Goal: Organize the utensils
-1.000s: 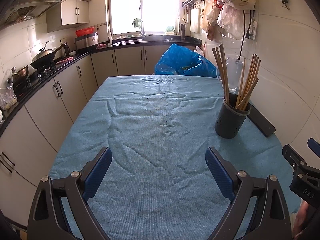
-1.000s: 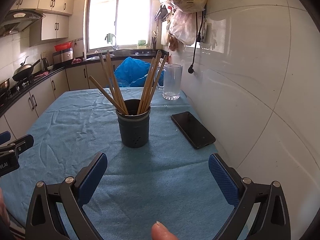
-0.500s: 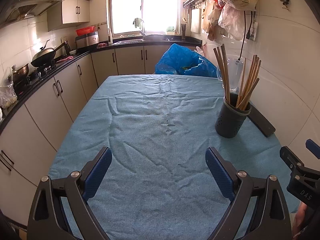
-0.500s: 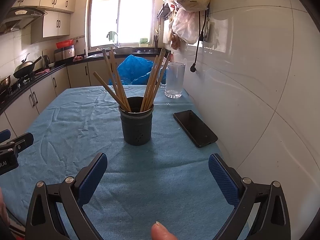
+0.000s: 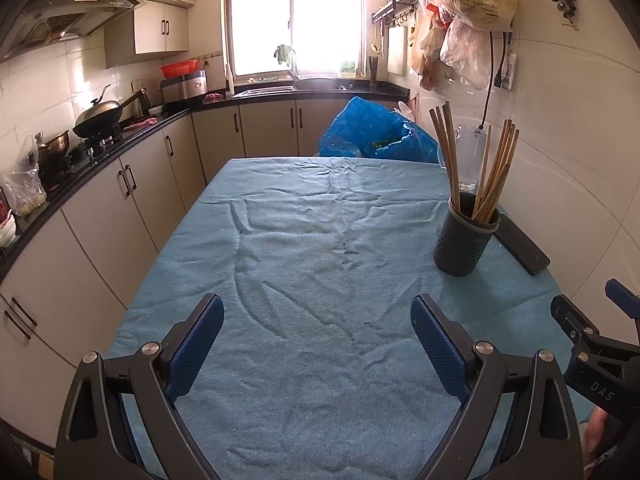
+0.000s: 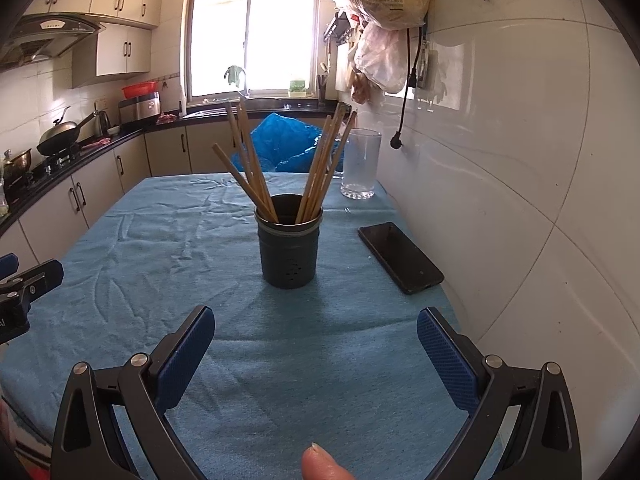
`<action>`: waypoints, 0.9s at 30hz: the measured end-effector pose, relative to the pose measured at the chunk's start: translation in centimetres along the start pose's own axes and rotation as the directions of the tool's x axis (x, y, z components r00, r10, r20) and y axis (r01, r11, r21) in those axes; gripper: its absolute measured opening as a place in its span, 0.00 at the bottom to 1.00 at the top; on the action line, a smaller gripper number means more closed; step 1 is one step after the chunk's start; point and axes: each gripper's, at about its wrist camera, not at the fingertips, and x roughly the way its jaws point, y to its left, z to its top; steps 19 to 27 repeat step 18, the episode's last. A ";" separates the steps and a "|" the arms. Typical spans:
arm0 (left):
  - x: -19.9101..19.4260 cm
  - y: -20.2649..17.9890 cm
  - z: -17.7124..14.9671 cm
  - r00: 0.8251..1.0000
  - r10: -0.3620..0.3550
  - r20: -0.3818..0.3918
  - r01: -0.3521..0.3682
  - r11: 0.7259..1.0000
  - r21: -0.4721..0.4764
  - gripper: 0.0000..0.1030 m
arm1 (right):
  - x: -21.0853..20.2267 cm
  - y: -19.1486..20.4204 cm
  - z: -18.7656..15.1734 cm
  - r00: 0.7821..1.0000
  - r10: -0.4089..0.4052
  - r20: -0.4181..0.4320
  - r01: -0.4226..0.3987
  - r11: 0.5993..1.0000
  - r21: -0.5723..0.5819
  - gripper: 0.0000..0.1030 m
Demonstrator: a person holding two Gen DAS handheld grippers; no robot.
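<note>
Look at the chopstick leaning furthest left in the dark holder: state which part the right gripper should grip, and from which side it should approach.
Grip its bare upper shaft, above the holder rim. It leans left, apart from the other chopsticks, so there is free space around it. Probably best for the open right gripper to come from the near side, one finger either side of the shaft.

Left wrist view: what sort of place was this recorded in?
Most likely a home kitchen: a wok sits on a gas stove under a range hood, cabinets line the counter, and a chopstick holder stands on a cloth-covered table.
</note>
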 end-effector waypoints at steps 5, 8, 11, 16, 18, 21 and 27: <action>-0.9 -0.1 0.0 1.000 -0.002 0.016 0.002 1.000 0.008 0.91 | -0.5 -0.1 0.0 1.000 0.005 0.012 -0.005 1.000 0.011 1.00; -1.4 0.0 0.0 1.000 -0.002 0.028 0.002 1.000 0.005 0.91 | -0.7 0.1 0.1 1.000 0.003 0.016 -0.003 1.000 0.004 1.00; -1.8 0.3 0.1 0.999 -0.006 0.038 0.007 1.000 -0.008 0.91 | -1.0 0.3 0.1 1.000 0.005 0.023 -0.004 1.000 -0.006 1.00; -1.7 1.5 0.0 0.997 -0.059 0.057 0.061 0.997 -0.040 0.91 | -0.1 0.5 0.1 1.000 0.014 -0.007 -0.015 1.000 -0.007 1.00; -0.2 2.2 -0.2 0.999 -0.030 0.025 0.031 0.998 -0.055 0.91 | 1.6 0.6 -0.2 0.997 0.018 -0.075 -0.020 1.000 -0.014 1.00; -0.2 2.2 -0.2 0.999 -0.030 0.025 0.031 0.998 -0.055 0.91 | 1.6 0.6 -0.2 0.997 0.018 -0.075 -0.020 1.000 -0.014 1.00; -0.2 2.2 -0.2 0.999 -0.030 0.025 0.031 0.998 -0.055 0.91 | 1.6 0.6 -0.2 0.997 0.018 -0.075 -0.020 1.000 -0.014 1.00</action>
